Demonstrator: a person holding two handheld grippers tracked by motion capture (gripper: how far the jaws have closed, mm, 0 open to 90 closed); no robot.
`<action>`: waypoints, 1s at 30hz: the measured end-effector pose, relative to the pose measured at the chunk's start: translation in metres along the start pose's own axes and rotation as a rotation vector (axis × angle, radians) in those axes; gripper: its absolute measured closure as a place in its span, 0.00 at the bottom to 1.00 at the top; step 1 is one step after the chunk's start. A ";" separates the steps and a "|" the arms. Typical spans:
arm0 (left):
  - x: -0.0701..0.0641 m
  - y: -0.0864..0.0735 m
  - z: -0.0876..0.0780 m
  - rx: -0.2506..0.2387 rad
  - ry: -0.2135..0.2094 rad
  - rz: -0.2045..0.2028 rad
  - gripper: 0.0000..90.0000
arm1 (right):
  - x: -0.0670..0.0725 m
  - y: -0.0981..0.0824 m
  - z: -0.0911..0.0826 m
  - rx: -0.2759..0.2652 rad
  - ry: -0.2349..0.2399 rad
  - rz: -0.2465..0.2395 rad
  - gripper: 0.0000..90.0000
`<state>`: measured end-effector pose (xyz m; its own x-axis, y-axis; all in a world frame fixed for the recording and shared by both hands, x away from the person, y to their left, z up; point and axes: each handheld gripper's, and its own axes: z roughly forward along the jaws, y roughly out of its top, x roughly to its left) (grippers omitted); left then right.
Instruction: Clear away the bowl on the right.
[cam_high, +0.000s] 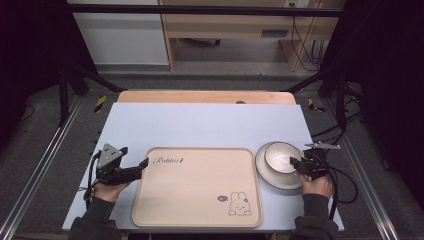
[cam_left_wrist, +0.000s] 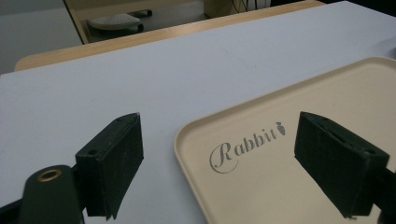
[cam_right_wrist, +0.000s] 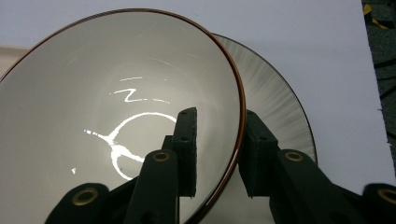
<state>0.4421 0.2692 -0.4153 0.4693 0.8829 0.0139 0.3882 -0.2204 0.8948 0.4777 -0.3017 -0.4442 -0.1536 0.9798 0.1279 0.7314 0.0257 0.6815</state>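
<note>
A white bowl (cam_high: 278, 157) with a thin brown rim sits on a larger plate (cam_high: 270, 176), just to the right of a beige tray (cam_high: 197, 187) that lies on the pale blue table top (cam_high: 200, 125). The right gripper (cam_high: 296, 163) reaches the bowl from the side away from the tray; in the right gripper view its jaws straddle the rim (cam_right_wrist: 239, 116), one inside the bowl and one outside over the plate, closed in narrowly, though whether the pads press the wall I cannot tell. The tray carries the word "Rabbit" (cam_left_wrist: 245, 148) near its far left corner and a small rabbit drawing (cam_high: 239, 204) near its near right corner. The left gripper (cam_high: 143, 164) is at the tray's left edge, jaws wide apart and holding nothing, one over the tray and one over the table.
</note>
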 end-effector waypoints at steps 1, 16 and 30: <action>0.000 0.000 0.000 0.000 -0.001 0.000 0.17 | 0.000 0.000 0.000 0.001 -0.001 0.005 0.80; 0.000 0.000 0.001 0.006 -0.002 0.001 0.17 | -0.001 0.002 0.001 0.007 -0.008 0.016 0.86; 0.000 0.000 0.001 0.006 -0.003 0.001 0.18 | 0.000 0.003 0.002 0.015 -0.014 0.007 0.89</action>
<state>0.4426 0.2684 -0.4160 0.4723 0.8814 0.0130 0.3928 -0.2236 0.8920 0.4806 -0.3013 -0.4436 -0.1391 0.9827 0.1222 0.7423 0.0218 0.6697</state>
